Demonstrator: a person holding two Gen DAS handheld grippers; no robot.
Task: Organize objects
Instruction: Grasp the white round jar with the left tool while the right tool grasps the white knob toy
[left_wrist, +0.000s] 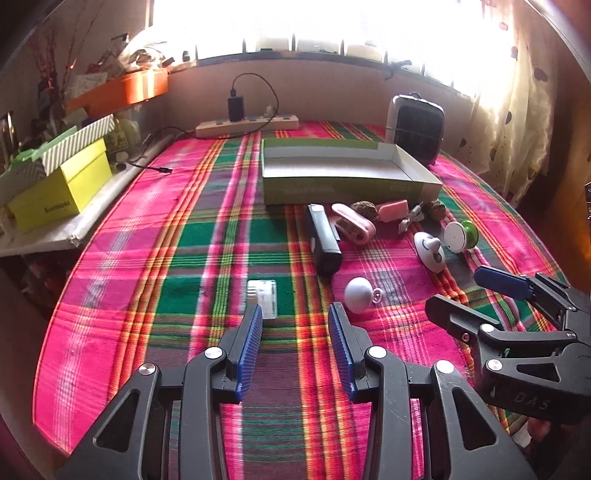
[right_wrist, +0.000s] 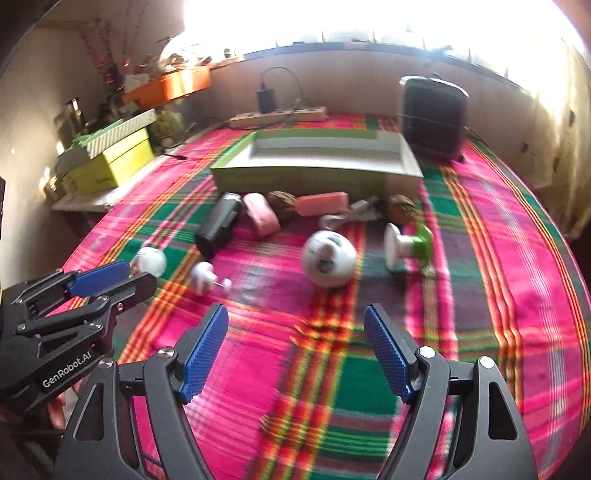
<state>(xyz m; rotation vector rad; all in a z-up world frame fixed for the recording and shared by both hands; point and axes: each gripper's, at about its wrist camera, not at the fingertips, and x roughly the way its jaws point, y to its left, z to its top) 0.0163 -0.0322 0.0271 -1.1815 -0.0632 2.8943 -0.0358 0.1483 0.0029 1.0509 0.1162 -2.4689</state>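
An open green cardboard box (left_wrist: 343, 173) (right_wrist: 317, 162) lies empty on the plaid cloth. In front of it lie a black case (left_wrist: 324, 240) (right_wrist: 218, 225), a pink case (left_wrist: 352, 223) (right_wrist: 260, 214), a pink block (left_wrist: 393, 210) (right_wrist: 321, 203), a white round device (left_wrist: 430, 251) (right_wrist: 328, 258), a green-and-white spool (left_wrist: 460, 234) (right_wrist: 406, 243), a white ball (left_wrist: 358, 294) (right_wrist: 203, 275) and a small white adapter (left_wrist: 263, 297). My left gripper (left_wrist: 295, 314) (right_wrist: 122, 278) is open and empty above the cloth near the adapter. My right gripper (right_wrist: 295, 321) (left_wrist: 465, 288) is open and empty, short of the white device.
A power strip with a black charger (left_wrist: 243, 123) lies by the back wall. A dark heater (left_wrist: 415, 125) (right_wrist: 432, 118) stands behind the box at the right. Yellow and striped boxes (left_wrist: 59, 184) sit on a side shelf at the left. A curtain (left_wrist: 517, 110) hangs at the right.
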